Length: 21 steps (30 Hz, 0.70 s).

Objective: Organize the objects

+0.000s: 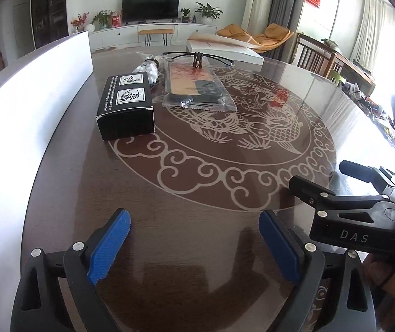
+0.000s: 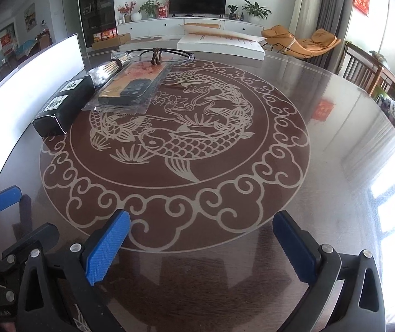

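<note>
A black box (image 1: 126, 105) with white labels lies at the far left of the round table; it also shows in the right wrist view (image 2: 63, 105). Beside it lie a phone case in a clear bag (image 1: 197, 88) (image 2: 133, 85), a bundle of cotton swabs (image 1: 150, 67) (image 2: 108, 69), and a pair of glasses (image 1: 197, 56) (image 2: 160, 54) with a brown cord. My left gripper (image 1: 194, 238) is open and empty over the near table. My right gripper (image 2: 203, 238) is open and empty; it also shows in the left wrist view (image 1: 324, 177).
The glass-topped table (image 2: 335, 166) carries a fish and cloud pattern. A white board (image 1: 31, 88) stands along the left edge. A white flat box (image 1: 225, 48) lies at the far edge. Chairs (image 2: 363, 72) and a cluttered sideboard stand to the right.
</note>
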### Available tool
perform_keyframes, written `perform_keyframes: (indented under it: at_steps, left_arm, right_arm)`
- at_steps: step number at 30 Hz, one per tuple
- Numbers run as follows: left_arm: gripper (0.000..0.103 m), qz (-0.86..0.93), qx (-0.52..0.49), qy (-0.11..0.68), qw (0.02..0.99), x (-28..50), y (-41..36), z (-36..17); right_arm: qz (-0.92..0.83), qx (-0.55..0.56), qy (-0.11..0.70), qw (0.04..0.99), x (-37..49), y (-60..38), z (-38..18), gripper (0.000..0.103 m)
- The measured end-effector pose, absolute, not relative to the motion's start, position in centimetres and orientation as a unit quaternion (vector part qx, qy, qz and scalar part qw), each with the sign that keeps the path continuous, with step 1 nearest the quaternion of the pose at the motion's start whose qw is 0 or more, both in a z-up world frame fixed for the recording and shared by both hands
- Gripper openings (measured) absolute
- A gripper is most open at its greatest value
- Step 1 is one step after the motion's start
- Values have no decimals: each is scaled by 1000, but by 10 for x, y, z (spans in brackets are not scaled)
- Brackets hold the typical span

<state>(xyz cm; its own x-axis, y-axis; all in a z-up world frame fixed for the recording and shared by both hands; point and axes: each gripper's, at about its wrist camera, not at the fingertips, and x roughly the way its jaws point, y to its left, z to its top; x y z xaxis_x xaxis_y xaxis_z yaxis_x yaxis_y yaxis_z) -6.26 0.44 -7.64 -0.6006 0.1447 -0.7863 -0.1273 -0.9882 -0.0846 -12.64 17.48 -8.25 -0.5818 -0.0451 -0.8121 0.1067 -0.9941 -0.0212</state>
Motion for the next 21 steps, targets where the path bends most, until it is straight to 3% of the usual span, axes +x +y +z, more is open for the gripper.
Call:
perform_keyframes:
  at_steps: [7, 21]
  left_arm:
    - [103, 888, -454, 34, 66, -66, 18, -81]
    - [103, 887, -455, 33, 69, -66, 17, -81]
  right_arm:
    - [-888, 457, 28, 45, -127, 175, -83, 103]
    - [-888, 457, 28, 44, -128, 175, -84, 103]
